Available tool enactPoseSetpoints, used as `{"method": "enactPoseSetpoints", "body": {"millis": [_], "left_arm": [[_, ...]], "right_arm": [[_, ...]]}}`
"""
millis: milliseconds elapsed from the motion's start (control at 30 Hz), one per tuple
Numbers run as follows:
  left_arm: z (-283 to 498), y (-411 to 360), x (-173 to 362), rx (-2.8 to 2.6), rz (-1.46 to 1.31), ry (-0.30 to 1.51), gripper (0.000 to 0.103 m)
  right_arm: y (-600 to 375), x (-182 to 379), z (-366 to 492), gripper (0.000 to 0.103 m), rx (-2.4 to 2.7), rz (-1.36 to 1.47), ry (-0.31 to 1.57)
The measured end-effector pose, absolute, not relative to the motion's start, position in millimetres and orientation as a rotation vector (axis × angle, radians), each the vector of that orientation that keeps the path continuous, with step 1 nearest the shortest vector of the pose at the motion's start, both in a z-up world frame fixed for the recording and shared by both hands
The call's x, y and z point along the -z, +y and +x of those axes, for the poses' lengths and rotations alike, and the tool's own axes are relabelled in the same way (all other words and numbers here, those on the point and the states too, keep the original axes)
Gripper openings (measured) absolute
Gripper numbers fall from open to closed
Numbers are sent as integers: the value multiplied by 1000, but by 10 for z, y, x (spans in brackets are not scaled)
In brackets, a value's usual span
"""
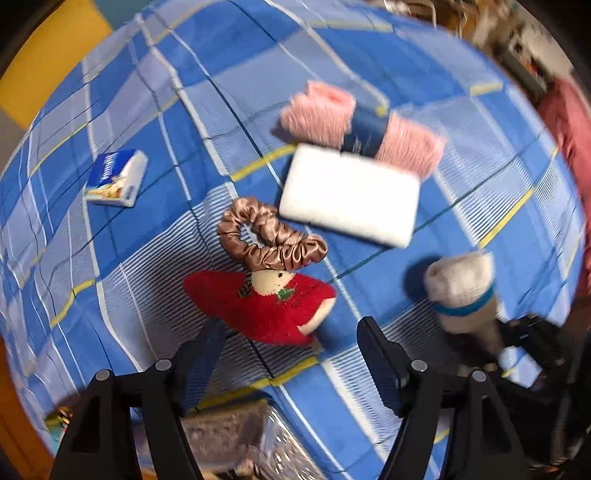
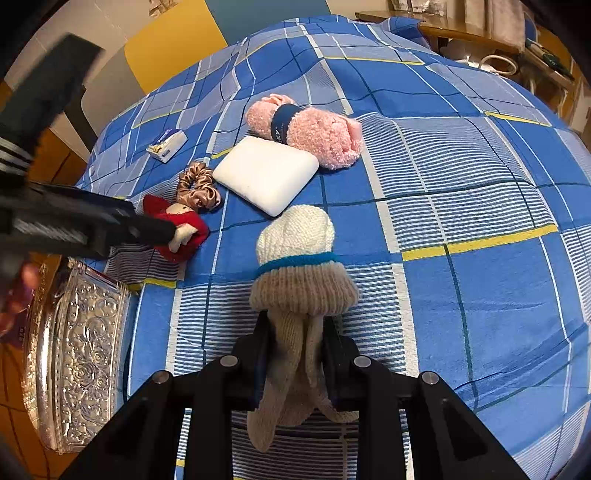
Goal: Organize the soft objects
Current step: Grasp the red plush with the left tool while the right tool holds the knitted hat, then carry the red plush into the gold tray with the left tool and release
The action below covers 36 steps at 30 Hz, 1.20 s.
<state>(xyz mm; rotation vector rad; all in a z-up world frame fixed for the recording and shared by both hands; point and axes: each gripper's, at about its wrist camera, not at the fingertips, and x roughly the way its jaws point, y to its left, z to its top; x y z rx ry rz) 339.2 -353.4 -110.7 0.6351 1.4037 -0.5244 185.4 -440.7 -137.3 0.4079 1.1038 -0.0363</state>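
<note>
My right gripper (image 2: 295,332) is shut on a knitted beige and cream sock roll (image 2: 295,258) with a blue stripe, held over the blue checked bedspread; it also shows in the left wrist view (image 1: 461,291). My left gripper (image 1: 288,332) is open, just above a red plush toy (image 1: 266,306), which also shows in the right wrist view (image 2: 184,232). A tan satin scrunchie (image 1: 266,236), a white foam block (image 1: 351,192) and a pink fluffy roll with a navy band (image 1: 358,125) lie beyond it.
A small blue and white tissue pack (image 1: 118,177) lies at the left. An embossed silver tray (image 2: 81,354) sits at the bed's near left edge. A wooden table (image 2: 461,29) with clutter stands behind the bed.
</note>
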Motion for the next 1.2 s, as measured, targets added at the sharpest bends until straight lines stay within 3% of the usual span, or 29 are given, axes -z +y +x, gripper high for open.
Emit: {"method": "enactPoseSetpoints", "body": {"millis": [67, 300, 467, 633, 1200], "left_arm": [[3394, -3580, 1195, 515, 693, 1405, 80], [3396, -3668, 1471, 462, 827, 1428, 80], [3413, -3647, 1406, 458, 767, 1381, 50], [3396, -3563, 1223, 485, 703, 1321, 40], [3157, -3046, 132, 562, 256, 1141, 35]], "right_arm": [[-4410, 1380, 1859, 26, 37, 412, 1110], [-4393, 1387, 1868, 26, 27, 417, 1115], [-4393, 1393, 1867, 26, 28, 415, 1114], [-4397, 1401, 1870, 26, 26, 417, 1114], [-4414, 1418, 1853, 26, 34, 422, 1106]]}}
